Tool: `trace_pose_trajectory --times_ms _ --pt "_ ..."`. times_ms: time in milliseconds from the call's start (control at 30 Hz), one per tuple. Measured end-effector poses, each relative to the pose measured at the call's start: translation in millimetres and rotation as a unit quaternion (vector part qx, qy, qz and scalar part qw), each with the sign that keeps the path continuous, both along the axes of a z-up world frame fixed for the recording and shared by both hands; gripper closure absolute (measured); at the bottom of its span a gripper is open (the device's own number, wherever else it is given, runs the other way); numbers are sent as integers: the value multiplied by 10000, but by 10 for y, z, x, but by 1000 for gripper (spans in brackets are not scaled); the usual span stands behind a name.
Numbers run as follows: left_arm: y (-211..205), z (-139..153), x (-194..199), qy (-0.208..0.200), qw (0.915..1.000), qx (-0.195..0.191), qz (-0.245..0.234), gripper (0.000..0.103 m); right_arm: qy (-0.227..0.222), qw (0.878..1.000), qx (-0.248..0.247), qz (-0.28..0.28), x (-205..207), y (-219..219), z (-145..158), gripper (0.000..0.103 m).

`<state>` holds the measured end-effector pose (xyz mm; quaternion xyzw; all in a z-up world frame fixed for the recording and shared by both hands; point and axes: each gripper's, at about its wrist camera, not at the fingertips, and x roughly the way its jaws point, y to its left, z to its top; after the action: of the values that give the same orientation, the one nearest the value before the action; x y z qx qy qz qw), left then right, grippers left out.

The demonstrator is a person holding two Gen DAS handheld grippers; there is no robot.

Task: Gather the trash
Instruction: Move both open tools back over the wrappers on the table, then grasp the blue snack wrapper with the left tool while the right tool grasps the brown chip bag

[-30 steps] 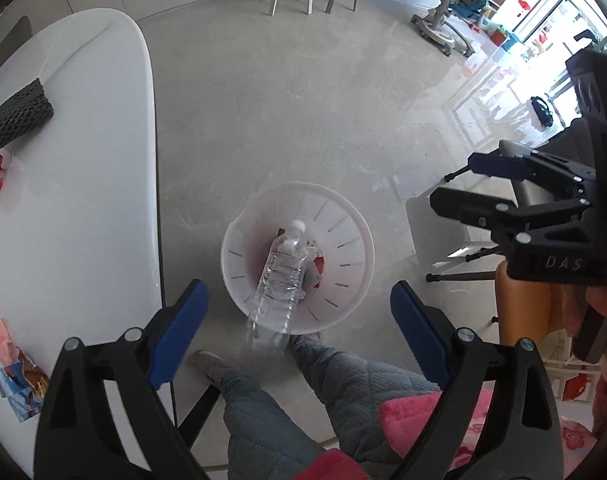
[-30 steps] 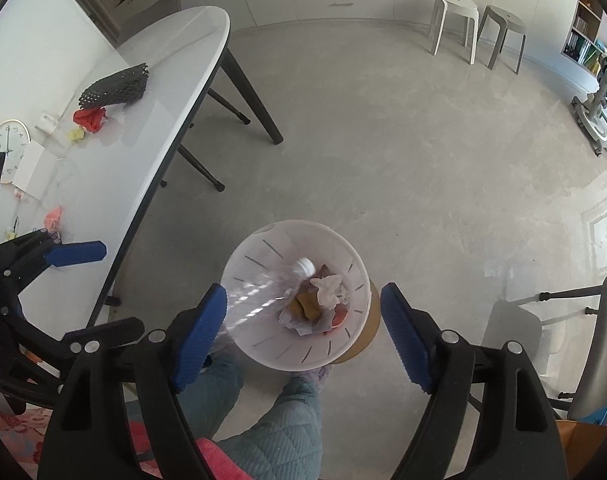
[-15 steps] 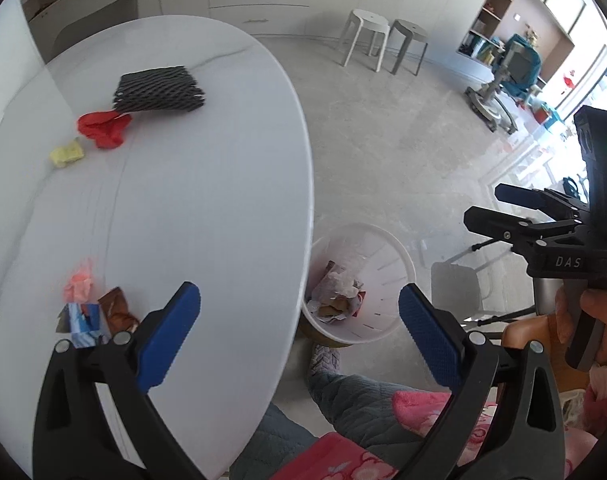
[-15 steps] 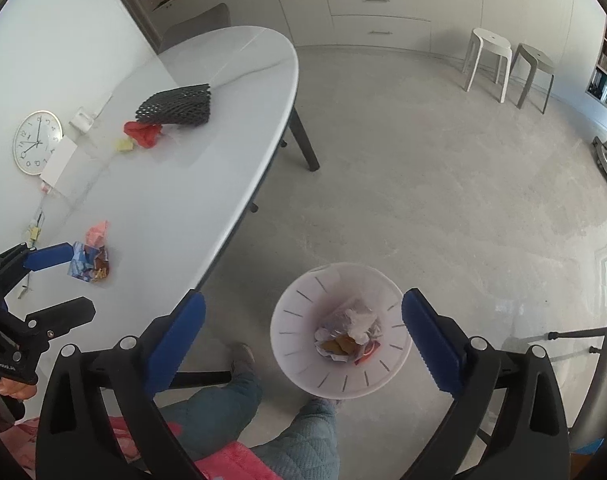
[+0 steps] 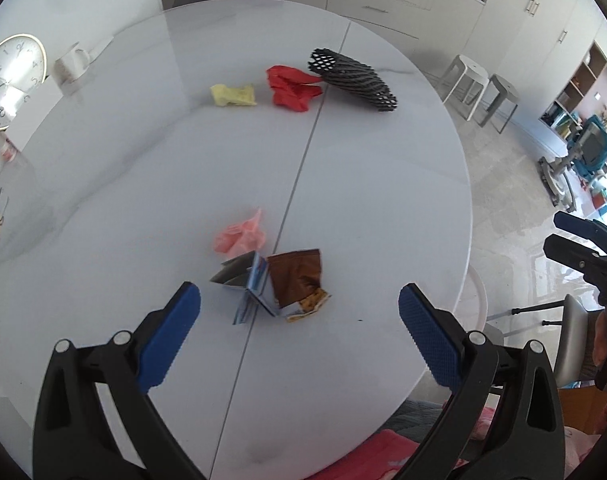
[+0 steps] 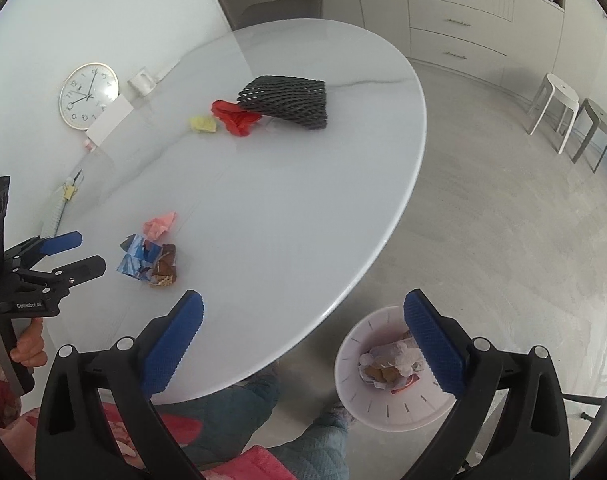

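Observation:
My left gripper [image 5: 299, 290] hangs open over the white table [image 5: 383, 200], just above a brown snack wrapper [image 5: 299, 276] and a blue-and-silver packet [image 5: 247, 286]. A pink paper wad [image 5: 239, 238] lies just beyond them. Farther back lie a yellow wad [image 5: 233, 95], a red wad [image 5: 291, 88] and a black foam mesh sleeve [image 5: 353, 80]. My right gripper [image 6: 303, 300] is open and empty, over the table's edge, with the white trash bin [image 6: 383, 416] on the floor below its right finger. The bin holds crumpled trash [image 6: 387, 360]. The left gripper [image 6: 89, 250] shows at the left of the right wrist view.
A wall clock [image 6: 88, 96] and a white card [image 6: 109, 120] lean at the table's far side. Two stools [image 6: 567, 116] stand on the grey floor, with drawers behind. A person's legs [image 6: 231, 412] are under the table's near edge, and a chair [image 5: 571, 336] stands to the right.
Both views have swung from above the trash bin to the table top. The left gripper went leftward over the wrappers. Both pairs of jaws stand a little wider than one second ago.

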<state>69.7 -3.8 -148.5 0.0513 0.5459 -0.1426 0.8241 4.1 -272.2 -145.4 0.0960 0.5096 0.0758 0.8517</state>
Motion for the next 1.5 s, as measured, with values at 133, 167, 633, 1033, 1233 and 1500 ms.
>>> trace_pose_trajectory --times_ms 133,167,633,1033,1233,1500 --pt "193 -114 77 55 9999 11 126 8 11 9998 -21 221 122 246 6 3" --pt "205 -138 82 72 9999 27 136 8 8 9996 -26 267 144 296 6 3" --pt "389 -481 245 443 9983 -11 382 8 93 9969 -180 758 358 792 -22 3" --pt "293 -723 378 616 9970 137 442 19 242 9965 -193 776 378 790 -87 3" --pt "322 -858 421 818 9952 245 484 46 271 9966 -180 754 378 770 -104 3" --pt "365 -882 404 878 9948 183 491 79 317 9956 -178 858 390 842 -159 3"
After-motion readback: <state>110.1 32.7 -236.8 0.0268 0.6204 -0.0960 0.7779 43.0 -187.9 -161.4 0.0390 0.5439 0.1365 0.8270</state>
